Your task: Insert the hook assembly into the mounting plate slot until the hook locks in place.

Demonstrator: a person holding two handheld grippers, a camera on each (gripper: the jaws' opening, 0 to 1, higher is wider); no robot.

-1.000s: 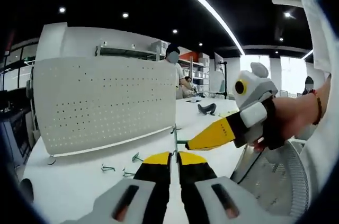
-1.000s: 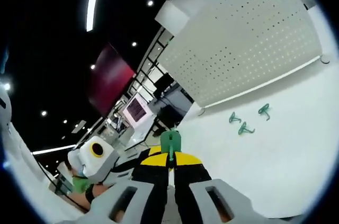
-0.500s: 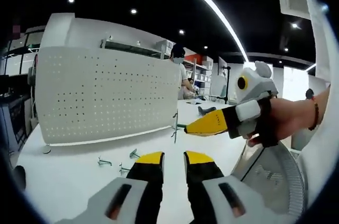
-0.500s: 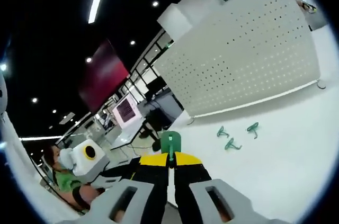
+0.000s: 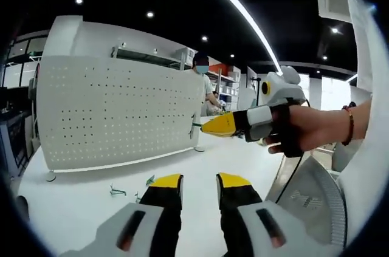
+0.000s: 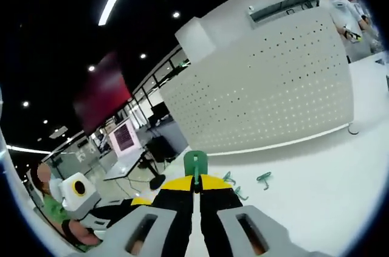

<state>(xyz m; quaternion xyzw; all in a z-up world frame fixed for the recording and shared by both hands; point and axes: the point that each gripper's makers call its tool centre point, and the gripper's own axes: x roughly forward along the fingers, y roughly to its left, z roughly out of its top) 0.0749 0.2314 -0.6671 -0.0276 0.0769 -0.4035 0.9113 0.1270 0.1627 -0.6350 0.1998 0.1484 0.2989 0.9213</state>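
Green hook pinched between the clenched yellow-tipped jaws of the right gripper, sticking up past the tips, well short of the white perforated mounting plate standing upright on the white table. Same hook looks like a tiny green sliver at the nose of that gripper in the left gripper view, right in front of the plate's right edge, touching or not, can't tell. Left gripper hanging low with jaws parted, nothing between them; seen again low left in the right gripper view. Few spare green hooks lying loose on the table near the plate's foot, also. Person's hand wrapped round the right gripper. Somebody standing behind the plate.
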